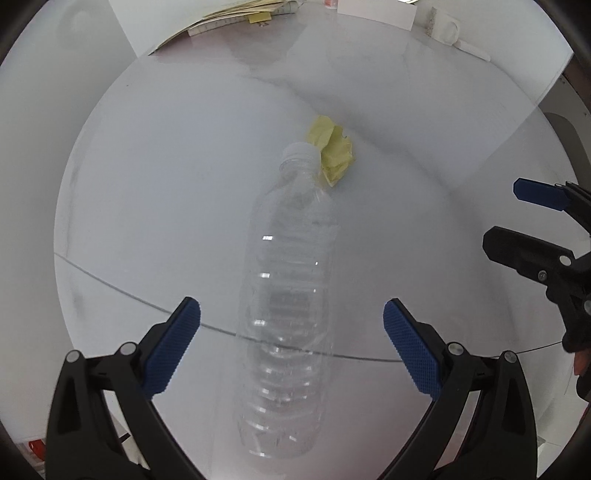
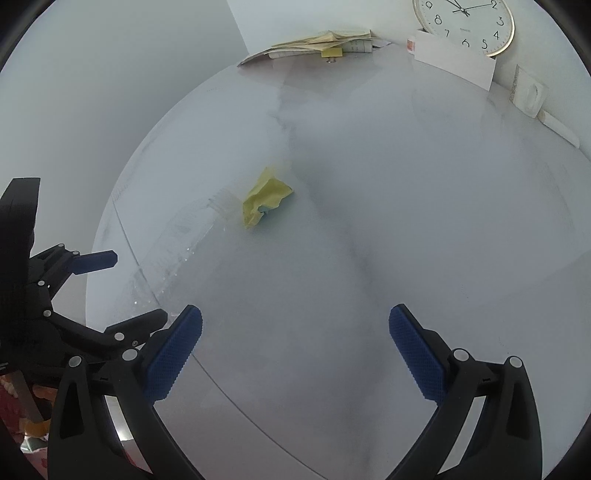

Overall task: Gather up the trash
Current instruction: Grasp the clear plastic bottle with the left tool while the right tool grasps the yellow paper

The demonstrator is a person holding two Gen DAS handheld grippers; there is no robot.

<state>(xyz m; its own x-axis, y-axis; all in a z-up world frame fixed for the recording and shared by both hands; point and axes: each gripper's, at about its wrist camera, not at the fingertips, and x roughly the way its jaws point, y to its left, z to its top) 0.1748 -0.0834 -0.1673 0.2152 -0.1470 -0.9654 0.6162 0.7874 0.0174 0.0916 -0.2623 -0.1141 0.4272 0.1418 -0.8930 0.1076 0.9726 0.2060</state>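
**White counter, one bottle, one yellow wad**

White round counter fills both views, its far edge meeting a pale wall at the top of the frame. One clear plastic bottle lies on its side at the centre of the left wrist view, white cap pointing up-frame and touching one crumpled yellow paper. Left tongs stand wide open, one blue pad on each side of the bottle, neither pressing it. Right tongs also gape, with only bare counter between the pads. One paper stack and one wall clock sit at the far rim; the middle and right of the counter lie open.
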